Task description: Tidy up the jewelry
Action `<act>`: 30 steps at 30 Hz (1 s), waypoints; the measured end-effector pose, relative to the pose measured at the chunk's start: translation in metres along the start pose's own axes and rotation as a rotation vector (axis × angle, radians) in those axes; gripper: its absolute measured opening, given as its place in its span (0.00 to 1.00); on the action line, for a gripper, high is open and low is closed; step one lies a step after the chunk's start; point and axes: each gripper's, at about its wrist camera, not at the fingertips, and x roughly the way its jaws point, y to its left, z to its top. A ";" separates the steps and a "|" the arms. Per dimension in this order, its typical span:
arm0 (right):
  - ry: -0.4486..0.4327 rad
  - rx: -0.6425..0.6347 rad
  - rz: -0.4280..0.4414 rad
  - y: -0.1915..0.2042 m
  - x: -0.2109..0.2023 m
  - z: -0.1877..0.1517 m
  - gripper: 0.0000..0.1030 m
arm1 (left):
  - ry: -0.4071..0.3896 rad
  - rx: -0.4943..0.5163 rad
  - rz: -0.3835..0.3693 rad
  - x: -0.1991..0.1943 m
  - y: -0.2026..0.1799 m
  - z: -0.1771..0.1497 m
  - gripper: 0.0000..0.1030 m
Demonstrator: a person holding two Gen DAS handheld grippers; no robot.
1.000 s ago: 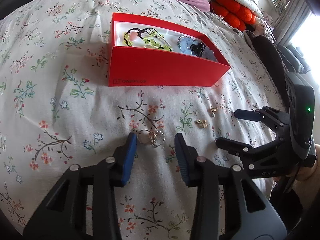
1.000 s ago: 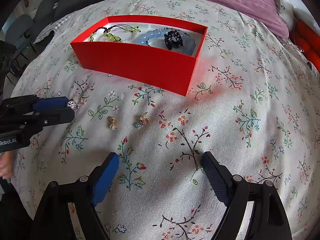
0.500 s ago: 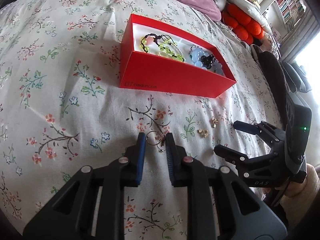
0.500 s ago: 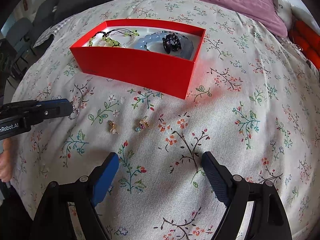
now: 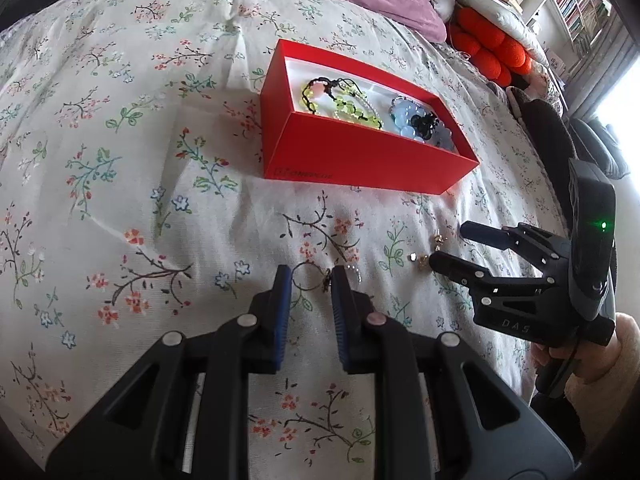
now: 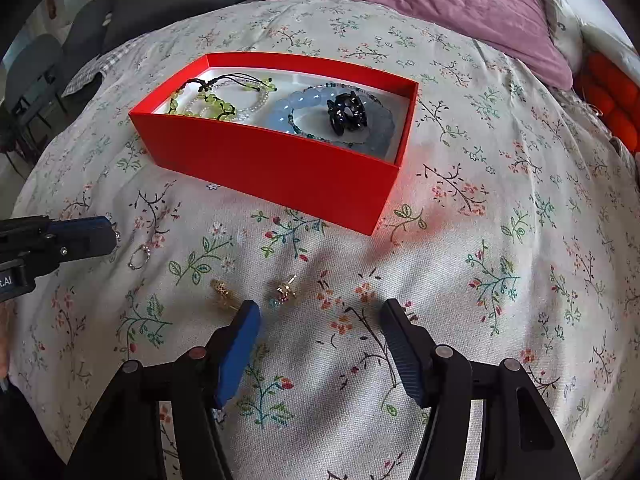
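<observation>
A red box [image 5: 360, 160] [image 6: 280, 168] on the flowered bedspread holds green, blue and black bracelets [image 6: 344, 110]. My left gripper [image 5: 309, 280] is shut on a thin silver ring [image 5: 306, 277], raised slightly over the bed. Another silver ring [image 6: 138, 258] lies on the bedspread just past the left fingers [image 6: 86, 234]; it shows beside them in the left wrist view [image 5: 354, 270]. Two small gold earrings [image 6: 222, 290] [image 6: 286, 290] lie just ahead of my right gripper [image 6: 318, 312], which is open and empty. The right gripper also shows in the left wrist view [image 5: 450, 246].
A purple pillow [image 6: 420, 0] lies at the head of the bed. Orange cushions [image 5: 492, 52] sit at the far right by a bookshelf. Grey chairs [image 6: 80, 28] stand beyond the bed's left side.
My left gripper closed on the silver ring and lifted it a little. My right gripper moved forward toward the two gold earrings.
</observation>
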 end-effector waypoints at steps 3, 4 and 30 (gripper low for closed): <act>-0.004 -0.017 0.000 0.006 0.001 0.003 0.51 | 0.005 0.003 0.011 0.001 0.000 -0.001 0.21; -0.005 -0.026 0.000 0.007 0.001 0.004 0.48 | 0.006 0.003 0.013 0.001 0.000 -0.001 0.21; -0.029 0.043 0.140 -0.022 -0.030 0.007 0.07 | 0.001 0.001 0.119 -0.007 -0.005 -0.005 0.21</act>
